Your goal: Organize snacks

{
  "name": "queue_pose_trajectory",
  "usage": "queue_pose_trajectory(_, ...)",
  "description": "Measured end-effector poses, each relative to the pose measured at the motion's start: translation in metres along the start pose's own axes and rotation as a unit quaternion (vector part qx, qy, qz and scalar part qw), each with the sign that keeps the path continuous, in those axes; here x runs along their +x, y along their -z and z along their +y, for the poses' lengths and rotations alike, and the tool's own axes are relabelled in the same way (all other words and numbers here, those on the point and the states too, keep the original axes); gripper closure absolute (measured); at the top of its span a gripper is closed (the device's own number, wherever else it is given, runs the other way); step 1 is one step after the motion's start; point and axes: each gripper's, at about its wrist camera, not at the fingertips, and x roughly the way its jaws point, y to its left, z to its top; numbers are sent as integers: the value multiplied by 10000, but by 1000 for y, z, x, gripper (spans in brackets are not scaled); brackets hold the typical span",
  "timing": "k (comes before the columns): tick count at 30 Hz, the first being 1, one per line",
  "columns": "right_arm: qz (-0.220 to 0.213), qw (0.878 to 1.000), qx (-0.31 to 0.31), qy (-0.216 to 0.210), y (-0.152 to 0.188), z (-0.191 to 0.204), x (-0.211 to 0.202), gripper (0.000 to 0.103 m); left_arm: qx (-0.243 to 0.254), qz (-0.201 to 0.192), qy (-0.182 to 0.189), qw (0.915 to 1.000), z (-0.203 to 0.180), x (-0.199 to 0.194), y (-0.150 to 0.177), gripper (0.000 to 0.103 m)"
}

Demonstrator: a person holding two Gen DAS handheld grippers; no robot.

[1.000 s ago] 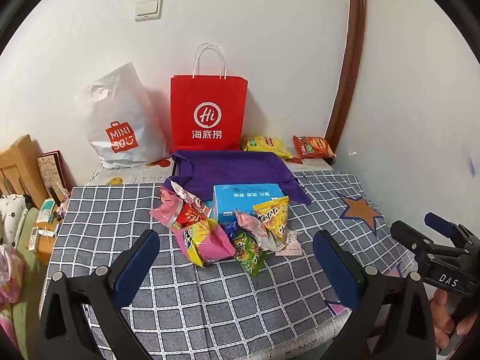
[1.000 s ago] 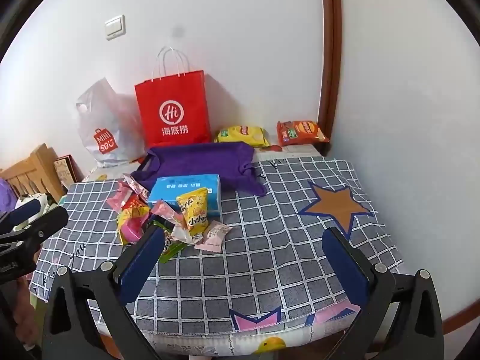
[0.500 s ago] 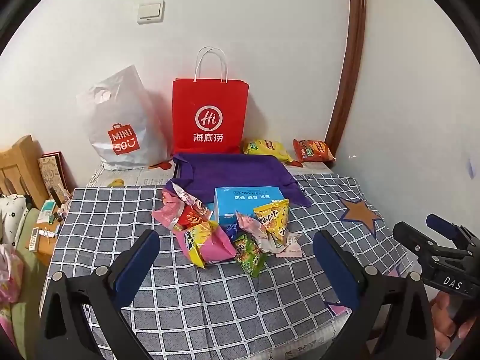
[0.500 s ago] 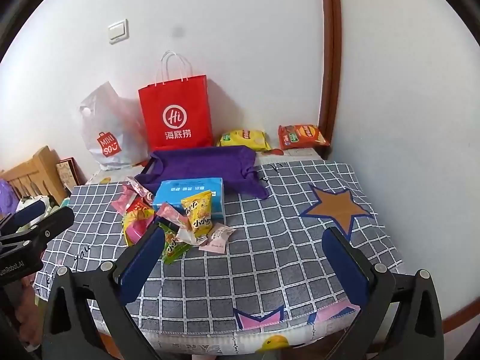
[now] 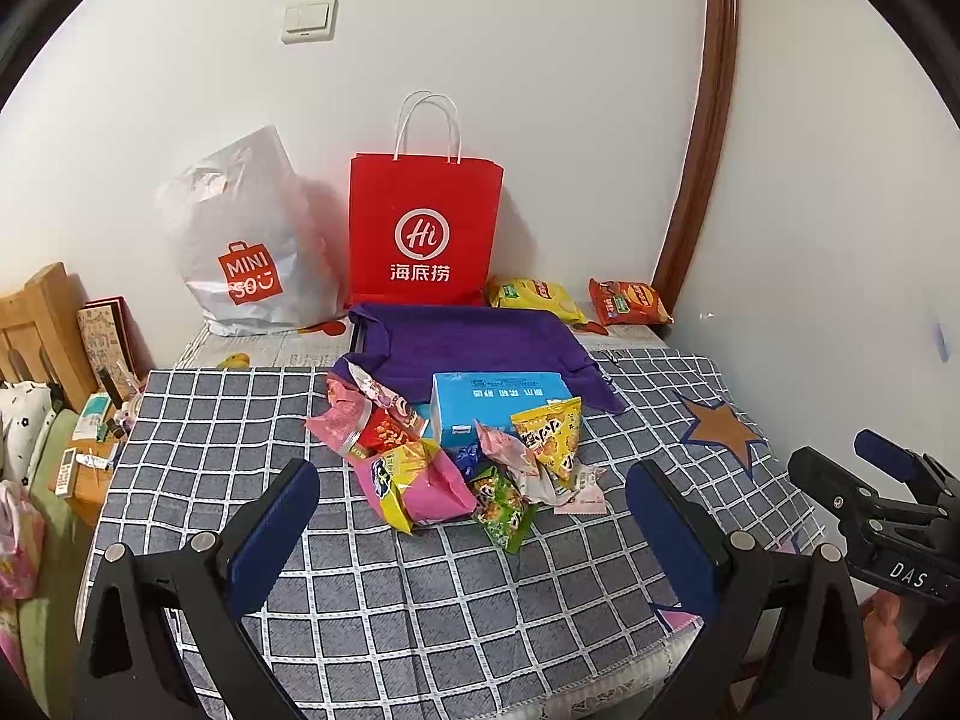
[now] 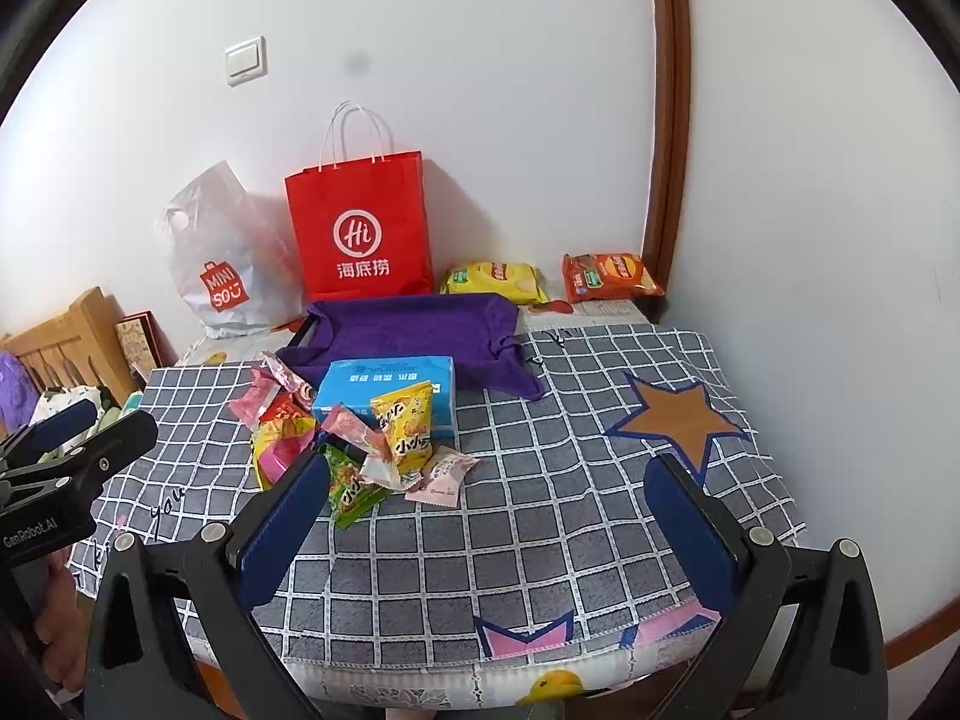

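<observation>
Both views have lifted slightly; nothing shifted. My left gripper (image 5: 474, 516) and right gripper (image 6: 486, 510) hover wide, empty. Crinkly foil snack packets (image 5: 462, 462) heap mid-tabletop (image 5: 420, 594): light, slippery, crushable. I'd pinch a sealed edge.

- A plain white wall (image 5: 540, 30) stands behind the tabletop, carrying a white light switch (image 5: 309, 19).
- A dark brown wooden trim (image 5: 705, 138) runs up the corner where a second white wall (image 6: 828, 210) meets it on the right.
- A grey checked cloth with white lines (image 5: 420, 600) covers the tabletop.
- A light wooden slatted frame (image 5: 30, 324) stands at the far left.
- Even, soft light fills the room.
</observation>
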Motion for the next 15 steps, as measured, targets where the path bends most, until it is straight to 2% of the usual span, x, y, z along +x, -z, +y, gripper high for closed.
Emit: queue_pose_trajectory(15, -5, 10000, -2, -10, 0, 1, -1, 0, 12, -21, 2, 10000, 2, 0, 5, 1)
